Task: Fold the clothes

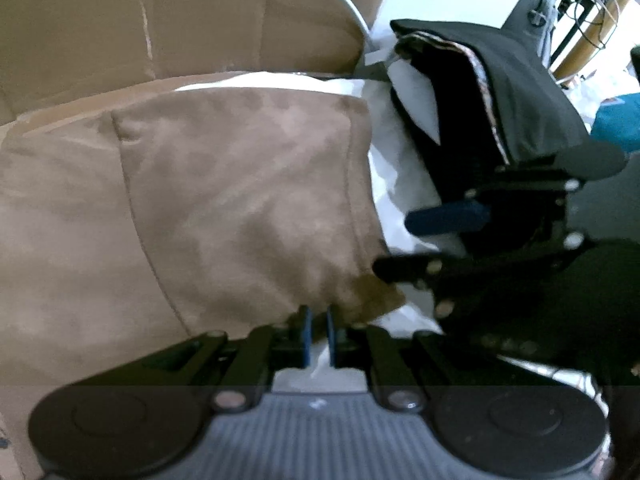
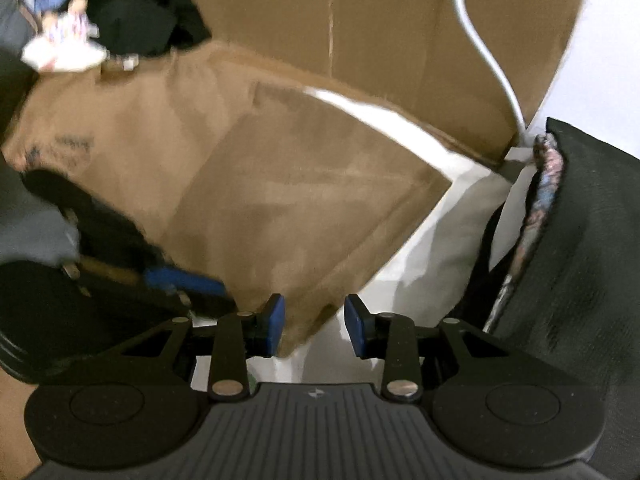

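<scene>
A tan suede-like garment (image 1: pixel 240 200) lies folded on a white sheet (image 1: pixel 400 184). My left gripper (image 1: pixel 319 336) is shut on the garment's near edge, its blue pads almost together with cloth between them. In the right wrist view the garment (image 2: pixel 300 200) runs down to a corner that sits between the blue pads of my right gripper (image 2: pixel 314 328). Those pads stand apart, with a gap on the right side of the cloth. The right gripper (image 1: pixel 396 244) shows at the garment's right edge in the left wrist view. The left gripper (image 2: pixel 192 288) shows at the lower left in the right wrist view.
A folded black garment (image 1: pixel 500 100) with patterned trim lies right of the tan one, also visible as the black garment (image 2: pixel 592 240). Cardboard (image 2: pixel 400 40) stands behind, with a white cable (image 2: pixel 480 40) across it. Dark clothes (image 2: pixel 148 20) are heaped at the far left.
</scene>
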A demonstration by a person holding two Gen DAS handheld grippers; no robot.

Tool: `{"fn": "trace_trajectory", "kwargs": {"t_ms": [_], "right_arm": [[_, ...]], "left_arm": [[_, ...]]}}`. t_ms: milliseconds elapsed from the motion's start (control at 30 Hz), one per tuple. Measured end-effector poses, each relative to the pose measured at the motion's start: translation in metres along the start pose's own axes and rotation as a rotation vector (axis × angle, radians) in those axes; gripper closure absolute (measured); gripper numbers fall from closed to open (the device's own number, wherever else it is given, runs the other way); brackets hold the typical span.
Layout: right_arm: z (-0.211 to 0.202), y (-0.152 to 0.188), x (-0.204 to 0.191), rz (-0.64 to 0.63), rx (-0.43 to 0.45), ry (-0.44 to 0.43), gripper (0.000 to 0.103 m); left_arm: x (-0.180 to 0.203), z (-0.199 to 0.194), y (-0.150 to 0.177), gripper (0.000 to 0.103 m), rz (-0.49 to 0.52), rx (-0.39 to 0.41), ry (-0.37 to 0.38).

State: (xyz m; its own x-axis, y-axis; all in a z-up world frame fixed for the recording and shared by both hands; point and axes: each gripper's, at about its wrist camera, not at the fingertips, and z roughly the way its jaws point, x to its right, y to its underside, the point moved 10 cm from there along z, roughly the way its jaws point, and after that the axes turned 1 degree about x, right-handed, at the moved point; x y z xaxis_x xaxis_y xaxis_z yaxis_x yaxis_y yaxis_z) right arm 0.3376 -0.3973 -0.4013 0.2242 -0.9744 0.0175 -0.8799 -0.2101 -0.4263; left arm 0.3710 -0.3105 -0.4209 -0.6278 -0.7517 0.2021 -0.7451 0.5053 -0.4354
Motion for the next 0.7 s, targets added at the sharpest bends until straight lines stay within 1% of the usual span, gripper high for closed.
{"fn": "trace_trajectory", "kwargs": {"t_ms": [67, 133, 233, 300, 400, 433, 467, 533, 567, 600, 633, 700], "right_arm": [[0.002, 0.004, -0.001, -0.015, -0.029, 0.01, 0.066], [0.002, 0.008, 0.0, -0.022, -0.054, 0.017, 0.066], [-0.007, 0.004, 0.003, 0.019, -0.042, -0.001, 0.066], [-0.013, 0.001, 0.003, 0.047, -0.031, -0.019, 0.066], [-0.019, -0.001, 0.002, 0.075, -0.024, -0.035, 0.064], [-0.02, -0.001, 0.001, 0.083, -0.024, -0.04, 0.061], [-0.022, -0.001, 0.001, 0.09, -0.023, -0.043, 0.061], [-0.027, -0.002, 0.001, 0.096, -0.02, -0.034, 0.061], [-0.031, -0.002, 0.001, 0.101, -0.022, -0.029, 0.061], [-0.035, -0.003, 0.002, 0.108, -0.021, -0.029, 0.06], [-0.04, -0.006, 0.002, 0.117, -0.018, -0.028, 0.059], [-0.049, -0.011, 0.004, 0.126, -0.01, -0.012, 0.053]], "left_arm": [[-0.002, -0.006, -0.002, 0.092, -0.003, 0.0, -0.013], [-0.005, -0.014, -0.002, 0.091, -0.002, -0.001, -0.032], [-0.009, -0.022, -0.003, 0.091, -0.005, -0.011, -0.068], [-0.011, -0.026, -0.003, 0.089, -0.014, -0.02, -0.093], [-0.014, -0.03, -0.003, 0.083, -0.028, -0.036, -0.126], [-0.014, -0.03, -0.003, 0.08, -0.029, -0.04, -0.134], [-0.015, -0.034, -0.004, 0.077, -0.031, -0.04, -0.142], [-0.018, -0.046, -0.006, 0.075, -0.036, -0.036, -0.162], [-0.019, -0.052, -0.008, 0.07, -0.039, -0.035, -0.171], [-0.021, -0.057, -0.009, 0.067, -0.046, -0.03, -0.174], [-0.024, -0.065, -0.011, 0.063, -0.053, -0.023, -0.174], [-0.031, -0.085, -0.015, 0.061, -0.065, -0.006, -0.175]]}}
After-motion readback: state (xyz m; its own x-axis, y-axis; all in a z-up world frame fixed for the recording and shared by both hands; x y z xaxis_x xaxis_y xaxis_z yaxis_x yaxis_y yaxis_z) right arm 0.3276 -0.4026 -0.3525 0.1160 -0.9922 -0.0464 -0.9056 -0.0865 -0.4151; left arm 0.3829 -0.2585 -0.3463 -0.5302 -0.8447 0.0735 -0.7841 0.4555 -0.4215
